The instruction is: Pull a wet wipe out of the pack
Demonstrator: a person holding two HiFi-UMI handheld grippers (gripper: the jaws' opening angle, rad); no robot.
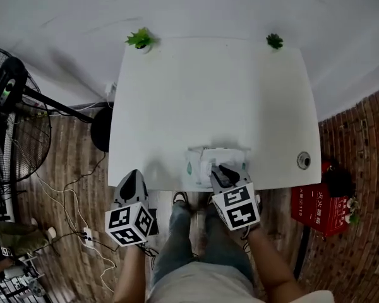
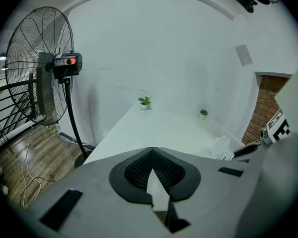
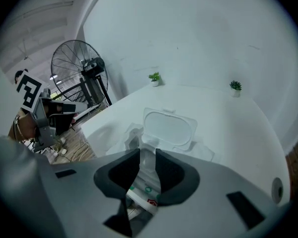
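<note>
**Right tool at the open wipe pack, left tool idle**

The wipe pack [image 1: 198, 164] lies at the near edge of the white counter [image 1: 208, 93], and its lid [image 3: 169, 128] is folded open to the far side. The right tool [image 3: 148, 157] is over the pack's opening. Its jaws stand only a little apart and are clenched on a white wet wipe [image 3: 148, 166] that comes up between them. The left tool [image 1: 133, 177] is beside the counter's near left corner, well apart from the pack. Its jaws are pressed together at the tips and hold nothing.
</note>
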